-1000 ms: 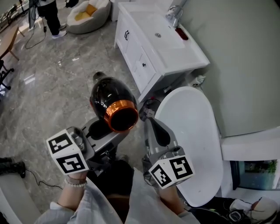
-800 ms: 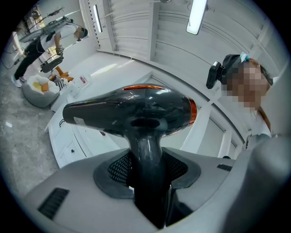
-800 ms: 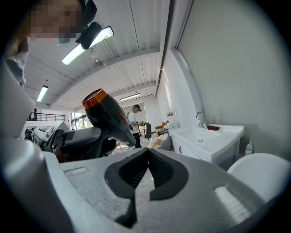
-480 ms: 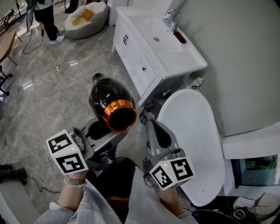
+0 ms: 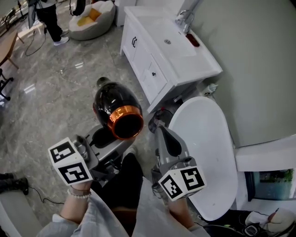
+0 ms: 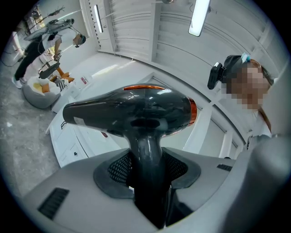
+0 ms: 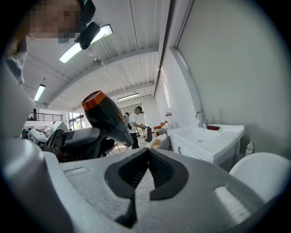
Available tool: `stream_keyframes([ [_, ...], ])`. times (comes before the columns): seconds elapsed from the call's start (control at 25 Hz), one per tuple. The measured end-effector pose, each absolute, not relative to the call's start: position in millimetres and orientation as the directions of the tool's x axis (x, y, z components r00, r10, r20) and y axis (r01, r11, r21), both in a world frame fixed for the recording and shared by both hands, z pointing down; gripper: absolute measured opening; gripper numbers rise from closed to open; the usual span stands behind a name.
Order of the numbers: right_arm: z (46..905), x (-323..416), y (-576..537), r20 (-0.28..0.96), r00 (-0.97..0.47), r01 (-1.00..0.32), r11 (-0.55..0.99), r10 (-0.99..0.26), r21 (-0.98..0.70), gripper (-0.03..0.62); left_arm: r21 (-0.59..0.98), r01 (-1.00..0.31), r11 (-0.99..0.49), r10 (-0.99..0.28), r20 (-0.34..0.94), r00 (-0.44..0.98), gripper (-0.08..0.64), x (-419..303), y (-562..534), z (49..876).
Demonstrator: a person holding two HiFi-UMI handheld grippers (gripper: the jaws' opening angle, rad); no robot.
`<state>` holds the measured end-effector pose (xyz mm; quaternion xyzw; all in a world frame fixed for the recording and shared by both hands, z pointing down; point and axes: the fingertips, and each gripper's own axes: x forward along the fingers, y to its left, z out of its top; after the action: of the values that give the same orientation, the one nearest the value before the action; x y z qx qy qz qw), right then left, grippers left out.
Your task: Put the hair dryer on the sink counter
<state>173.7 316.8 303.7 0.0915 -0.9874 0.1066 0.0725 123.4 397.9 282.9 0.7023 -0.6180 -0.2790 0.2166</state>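
With jaws pinching its handle, the left gripper (image 5: 107, 139) is holding the hair dryer (image 5: 115, 107) above the floor (image 5: 60, 88), well short of the sink counter (image 5: 196, 62), placement pending; the right gripper (image 5: 158, 131) is idling, jaws pressed together.

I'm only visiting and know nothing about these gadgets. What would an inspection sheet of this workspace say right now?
Surface: white sink counter, bare beside the basin.
Job's things: black hair dryer with an orange ring, held in the air and not yet on the counter.
Clutter: small red item by the faucet.
Grippers: left gripper shut on the dryer's handle; right gripper shut, empty.
Cables: thin cable on the floor.
Surroundings: grey stone floor, white oval fixture, beanbag, person standing.
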Motion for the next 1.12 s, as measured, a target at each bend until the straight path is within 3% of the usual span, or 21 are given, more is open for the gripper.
stream_keyframes([
  [1.12,293.8,59.0,136.6,0.145,-0.989,-0.033,0.973,0.001,-0.229,-0.002,0.668,-0.744,-0.015,-0.982,-0.15,-0.115,0.183,15.3,240.5,263.7],
])
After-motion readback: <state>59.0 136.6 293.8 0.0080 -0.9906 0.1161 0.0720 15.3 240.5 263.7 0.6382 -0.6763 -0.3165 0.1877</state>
